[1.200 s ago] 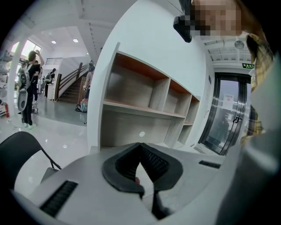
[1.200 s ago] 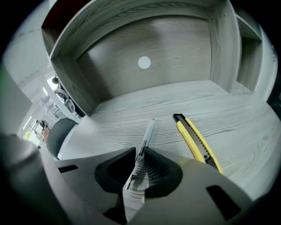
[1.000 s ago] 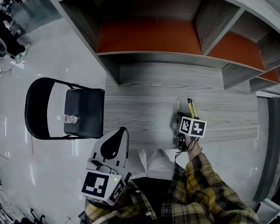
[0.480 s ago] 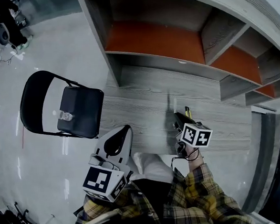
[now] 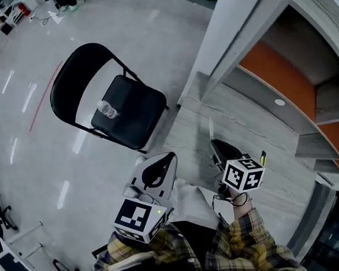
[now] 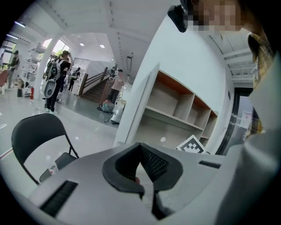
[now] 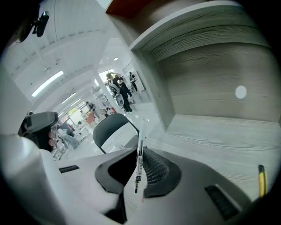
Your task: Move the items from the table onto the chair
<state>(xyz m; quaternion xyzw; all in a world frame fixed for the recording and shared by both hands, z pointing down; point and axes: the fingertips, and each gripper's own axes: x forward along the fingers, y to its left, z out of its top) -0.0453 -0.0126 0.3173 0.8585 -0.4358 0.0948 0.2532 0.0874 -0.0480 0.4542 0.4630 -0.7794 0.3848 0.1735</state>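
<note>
My right gripper [image 5: 218, 149] is shut on a thin white pen [image 5: 211, 129], which sticks up between its pads [image 7: 139, 151], over the near-left part of the grey wood-grain table [image 5: 246, 121]. A yellow pen [image 5: 263, 157] lies on the table beside that gripper and also shows as the yellow pen [image 7: 262, 180] at the right of the right gripper view. The black folding chair [image 5: 130, 114] stands to the left of the table, with a small clear bottle [image 5: 107, 110] on its seat. My left gripper [image 5: 156, 172] is shut and holds nothing, near my body and short of the chair.
Shelving with orange back panels [image 5: 275, 78] rises behind the table. A white pillar [image 5: 232, 35] stands between chair and shelves. Glossy floor [image 5: 37, 141] surrounds the chair. People [image 6: 59, 74] stand far off in the hall.
The right gripper has lifted off the table with the white pen and moved left toward the chair. The left gripper has shifted too, and the head view has swung toward the chair.
</note>
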